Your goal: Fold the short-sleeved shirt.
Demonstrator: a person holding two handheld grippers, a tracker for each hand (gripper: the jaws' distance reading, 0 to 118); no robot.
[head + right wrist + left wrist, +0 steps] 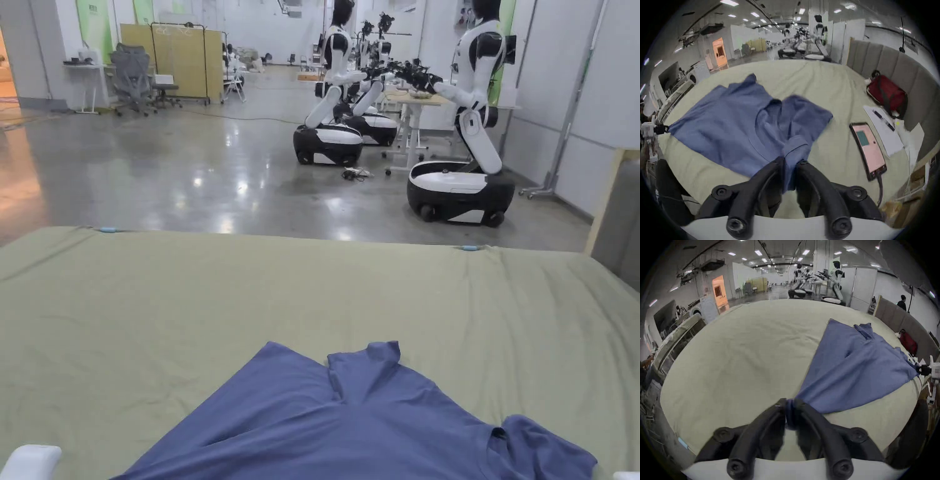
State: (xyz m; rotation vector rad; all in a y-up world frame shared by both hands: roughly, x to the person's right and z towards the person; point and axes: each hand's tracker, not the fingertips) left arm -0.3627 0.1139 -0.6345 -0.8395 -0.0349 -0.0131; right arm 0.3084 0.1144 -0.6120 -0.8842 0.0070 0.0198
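Left gripper (790, 404): jaws closed tight on a bunched corner of the blue short-sleeved shirt (855, 368); cloth fills the gap between the tips. From these jaws the shirt fans out ahead and to the right, taut along its near edge.

Right gripper (790, 160): jaws pressed together on a fold of the same shirt (730, 123), a strip of blue cloth hanging down between them. From these jaws the shirt spreads ahead and to the left. The left gripper (659, 129) shows at the far left, touching the shirt's opposite corner.

Shirt, position: flat on the olive-green sheet of a bed (187, 300), near edge held between the two grippers. Long axis runs from the jaws away across the bed; one sleeve (807, 113) lies ahead of the right jaws, folded points of cloth lie at the far end. No readable print on it.

Right of the right jaws, on the sheet: a phone (867, 149) with a lit screen and a cable, papers (883, 134) with a pen (883, 120), and further off a red bag (886, 95) against a padded grey headboard (893, 65).

Beyond the bed: polished floor (187, 169), white-and-black wheeled robots (462, 125), office chairs (134, 78). No legible writing.
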